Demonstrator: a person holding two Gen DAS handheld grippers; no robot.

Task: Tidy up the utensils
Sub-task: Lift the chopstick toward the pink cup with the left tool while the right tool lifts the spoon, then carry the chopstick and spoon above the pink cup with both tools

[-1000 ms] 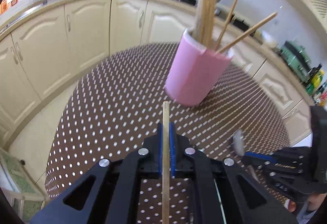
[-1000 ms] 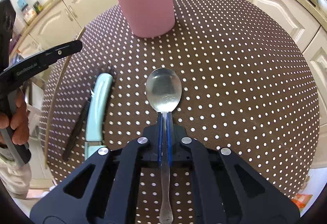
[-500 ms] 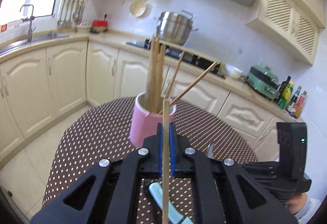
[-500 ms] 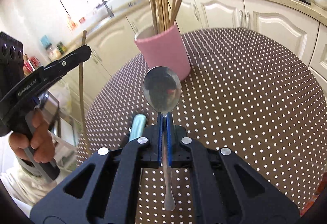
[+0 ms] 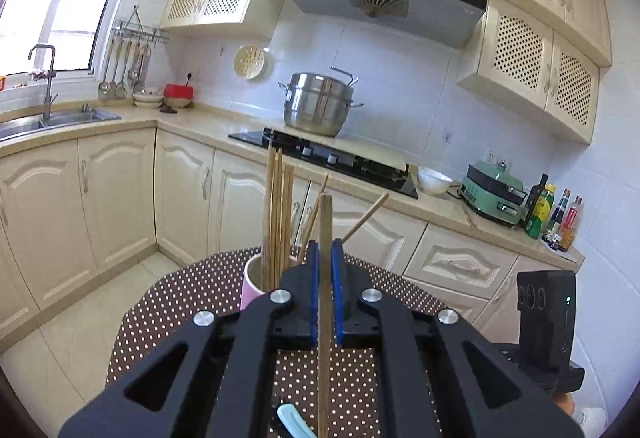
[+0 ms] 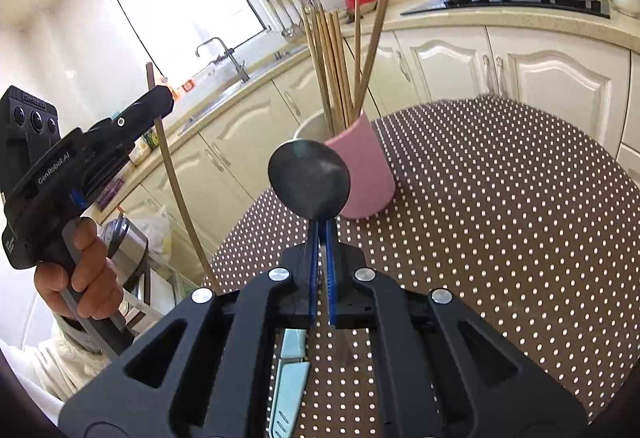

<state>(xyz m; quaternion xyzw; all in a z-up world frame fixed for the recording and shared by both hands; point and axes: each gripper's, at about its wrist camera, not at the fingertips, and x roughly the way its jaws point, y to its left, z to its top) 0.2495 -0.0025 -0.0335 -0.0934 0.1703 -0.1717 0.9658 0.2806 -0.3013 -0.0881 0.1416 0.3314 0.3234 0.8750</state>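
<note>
My left gripper (image 5: 325, 258) is shut on a wooden chopstick (image 5: 325, 302) held upright, above the table and short of the pink holder (image 5: 250, 286). In the right wrist view the left gripper (image 6: 162, 106) shows at the left with the chopstick (image 6: 176, 190). My right gripper (image 6: 320, 234) is shut on a metal spoon (image 6: 309, 184), bowl up, lifted in front of the pink holder (image 6: 368, 174), which has several chopsticks (image 6: 332, 58) standing in it.
A light blue knife (image 6: 290, 378) lies on the brown dotted tablecloth (image 6: 500, 218) under my right gripper; it also shows in the left wrist view (image 5: 294, 420). Kitchen cabinets, a sink and a hob with a steel pot (image 5: 318, 104) stand behind the round table.
Both grippers have risen and tilted up from the table, lifting the chopstick and the spoon. The views swung from the tabletop to the kitchen walls.
</note>
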